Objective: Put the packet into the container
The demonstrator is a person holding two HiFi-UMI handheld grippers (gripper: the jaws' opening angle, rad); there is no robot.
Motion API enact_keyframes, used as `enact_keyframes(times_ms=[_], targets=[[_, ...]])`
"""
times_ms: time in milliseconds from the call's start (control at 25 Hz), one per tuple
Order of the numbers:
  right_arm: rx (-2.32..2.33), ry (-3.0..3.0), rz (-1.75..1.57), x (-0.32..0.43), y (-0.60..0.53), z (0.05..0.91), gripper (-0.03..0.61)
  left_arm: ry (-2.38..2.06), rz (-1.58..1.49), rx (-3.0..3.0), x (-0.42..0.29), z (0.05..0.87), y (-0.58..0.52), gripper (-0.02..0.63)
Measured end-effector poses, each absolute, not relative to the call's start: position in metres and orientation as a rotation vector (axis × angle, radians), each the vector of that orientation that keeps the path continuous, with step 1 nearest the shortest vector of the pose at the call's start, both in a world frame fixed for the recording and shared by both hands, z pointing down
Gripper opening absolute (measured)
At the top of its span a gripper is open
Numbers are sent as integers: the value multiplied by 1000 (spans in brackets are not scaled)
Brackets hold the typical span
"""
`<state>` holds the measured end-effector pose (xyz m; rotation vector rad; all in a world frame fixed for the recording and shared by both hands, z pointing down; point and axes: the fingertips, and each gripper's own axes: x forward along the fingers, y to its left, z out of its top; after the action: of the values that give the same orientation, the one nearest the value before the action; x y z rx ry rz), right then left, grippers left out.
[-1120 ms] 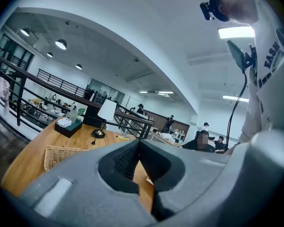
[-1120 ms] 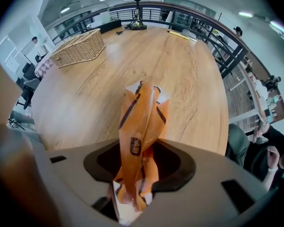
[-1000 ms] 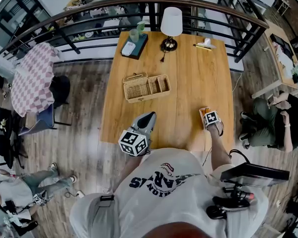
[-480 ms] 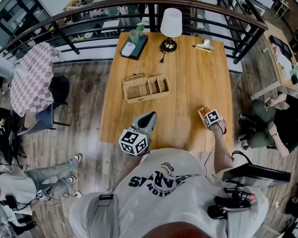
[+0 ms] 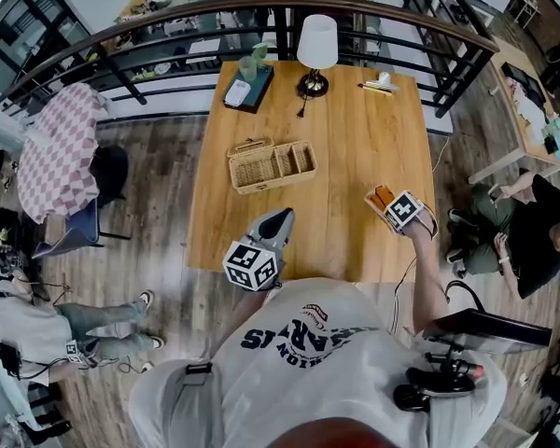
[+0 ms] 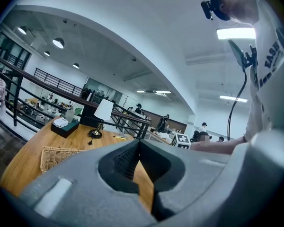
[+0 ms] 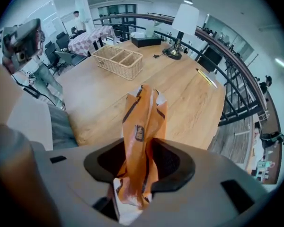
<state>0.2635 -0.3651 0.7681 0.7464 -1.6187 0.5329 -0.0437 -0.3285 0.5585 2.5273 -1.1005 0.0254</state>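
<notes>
an orange packet point(image 7: 143, 122) is pinched between the jaws of the right gripper point(image 7: 141, 161); in the right gripper view the pads are seen pressed on its crumpled lower part, while its upper end stands out past the jaw tips. in the head view this gripper is found at the right of the frame, over the wooden table point(image 5: 355, 129) near its right edge, with the packet showing as a small orange patch just up and left of the marker cube.

the container, a wicker basket point(image 5: 273, 164) divided into compartments, is set left of the table's centre, well apart from the packet. which compartments are filled cannot be told.

the left gripper point(image 5: 280, 218) is held at the lower centre of the head view, by the table's near edge. in the left gripper view its jaw tips are seen pressed together with nothing between them, and the basket is seen at the lower left of that view.

a white-shaded lamp point(image 5: 316, 45) and a dark box with tissues point(image 5: 247, 89) are placed along the table's upper edge.
</notes>
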Motion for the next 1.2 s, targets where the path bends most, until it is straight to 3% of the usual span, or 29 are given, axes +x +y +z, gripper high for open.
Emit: enact_keyframes(times_ms=[840, 1200], targets=[[349, -1784, -17, 166, -336, 548, 167, -1041, 45, 2555, -30, 554, -329, -2], [344, -1783, -12, 165, -337, 550, 166, -1058, 39, 2549, -32, 553, -322, -2]])
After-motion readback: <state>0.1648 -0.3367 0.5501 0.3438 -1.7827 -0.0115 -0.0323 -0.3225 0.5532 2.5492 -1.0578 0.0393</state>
